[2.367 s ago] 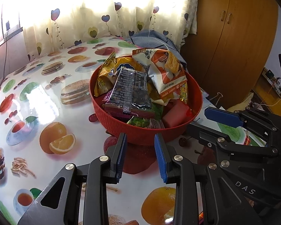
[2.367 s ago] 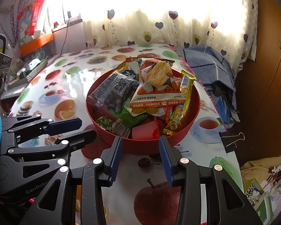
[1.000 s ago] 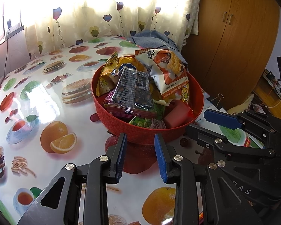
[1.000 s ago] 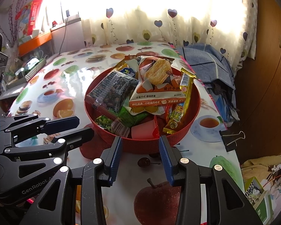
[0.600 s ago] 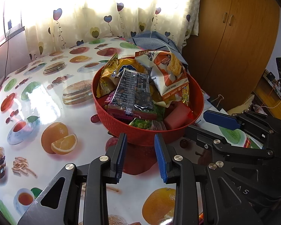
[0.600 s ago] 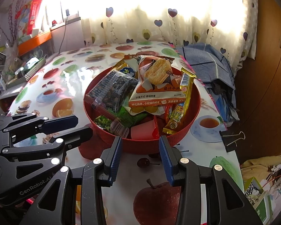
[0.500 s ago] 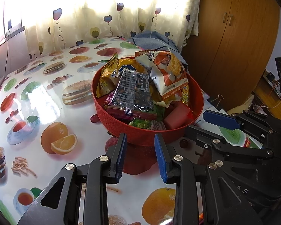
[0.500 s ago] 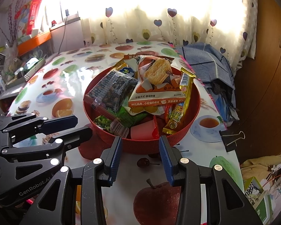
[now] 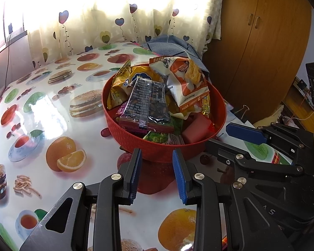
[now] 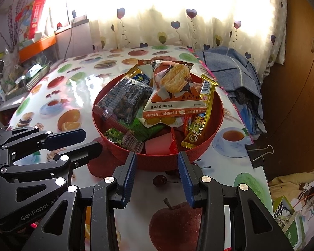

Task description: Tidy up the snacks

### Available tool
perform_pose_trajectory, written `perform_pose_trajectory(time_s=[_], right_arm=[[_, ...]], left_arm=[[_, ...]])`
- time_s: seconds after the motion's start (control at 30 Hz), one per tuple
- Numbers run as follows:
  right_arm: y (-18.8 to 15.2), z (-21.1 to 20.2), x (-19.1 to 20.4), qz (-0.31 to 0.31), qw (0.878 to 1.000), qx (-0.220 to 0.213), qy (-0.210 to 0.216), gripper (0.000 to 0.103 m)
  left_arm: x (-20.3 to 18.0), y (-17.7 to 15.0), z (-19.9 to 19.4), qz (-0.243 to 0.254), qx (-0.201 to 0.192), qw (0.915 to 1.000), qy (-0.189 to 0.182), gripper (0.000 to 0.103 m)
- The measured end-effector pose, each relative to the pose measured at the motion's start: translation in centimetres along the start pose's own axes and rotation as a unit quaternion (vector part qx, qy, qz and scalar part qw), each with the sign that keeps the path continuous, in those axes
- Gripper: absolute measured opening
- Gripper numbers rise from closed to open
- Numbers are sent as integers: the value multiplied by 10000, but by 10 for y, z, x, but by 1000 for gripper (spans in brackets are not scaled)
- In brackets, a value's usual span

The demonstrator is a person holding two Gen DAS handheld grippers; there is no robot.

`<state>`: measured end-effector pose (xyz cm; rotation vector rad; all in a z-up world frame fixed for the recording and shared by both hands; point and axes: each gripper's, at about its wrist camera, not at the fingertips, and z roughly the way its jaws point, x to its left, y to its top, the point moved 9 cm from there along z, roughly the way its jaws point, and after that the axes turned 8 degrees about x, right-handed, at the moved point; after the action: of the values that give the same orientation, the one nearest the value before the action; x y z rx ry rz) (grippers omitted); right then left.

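Counter [image 9: 41, 108] under a glossy oilcloth printed with fruit, burgers and teacups fills most of both views. Brown wooden wardrobe [image 9: 261, 41] stands at its right, and a cream curtain with heart balloons [image 9: 115, 10] hangs backlit at the far edge. Folded blue checked cloth [image 10: 230, 67] lies on the far right corner of the counter.

Left gripper [image 9: 156, 152]: black frame, blue pads, tilted down at the counter. Jaws are parted by a narrow gap with nothing between them. Right gripper [image 10: 157, 154]: same build and same downward tilt, jaws spread slightly wider, also with nothing between them. The two sit side by side, each just short of the bowl's near wall; whether they touch it cannot be told.

Round red plastic bowl with textured wall [image 9: 157, 146] stands on the counter ahead of both grippers, heaped with snacks:
- orange-and-white cracker bag [image 9: 186, 83], on top at the back, leaning right
- dark clear-wrapped packet with white print [image 9: 146, 102], on top at the left
- yellow crinkled bag [image 9: 119, 85], propped against the left wall
- long gold-wrapped bar [image 10: 201, 113], slanting along the right side
- pink rectangular block [image 9: 195, 125], low at the near right
- small green packet [image 10: 115, 135], low at the near left

Black binder clip [image 10: 259, 149] grips the oilcloth at the counter's right edge.
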<state>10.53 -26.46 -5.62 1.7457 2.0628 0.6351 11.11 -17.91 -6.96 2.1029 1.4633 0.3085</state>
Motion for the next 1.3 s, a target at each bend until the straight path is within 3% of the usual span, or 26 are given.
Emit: perform_pose_trajectory(time_s=[1.3], right_arm=[[1, 0, 5, 11, 10000, -37, 91, 36]], left_arm=[[-5, 0, -4, 6, -44, 10000, 3, 32]])
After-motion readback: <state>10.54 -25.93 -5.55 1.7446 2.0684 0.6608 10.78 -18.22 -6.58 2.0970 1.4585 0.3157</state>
